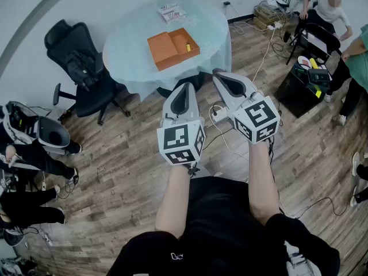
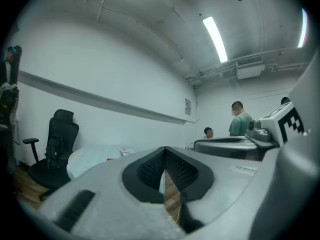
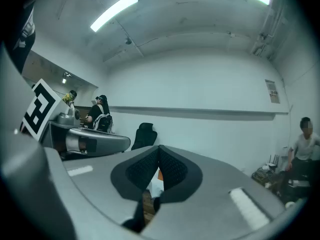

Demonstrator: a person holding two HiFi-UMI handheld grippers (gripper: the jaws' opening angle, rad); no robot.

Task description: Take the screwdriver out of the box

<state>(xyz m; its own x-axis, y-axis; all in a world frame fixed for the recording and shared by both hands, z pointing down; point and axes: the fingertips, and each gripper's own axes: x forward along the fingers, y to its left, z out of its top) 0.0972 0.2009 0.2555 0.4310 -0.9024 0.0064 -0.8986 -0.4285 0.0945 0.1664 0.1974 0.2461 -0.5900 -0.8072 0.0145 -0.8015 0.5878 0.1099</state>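
An open orange box rests on a round table draped in pale blue cloth, at the far side of the room. Inside its right half lies the yellow-handled screwdriver. My left gripper and right gripper are held level side by side over the wooden floor, well short of the table. Both point toward the table. In the left gripper view the left gripper has its dark pads together with nothing between them. The right gripper looks the same in the right gripper view.
A black office chair stands left of the table, and a white booklet lies on the table's far side. A power strip and cables trail over the floor below the grippers. People and a black cart are at the right.
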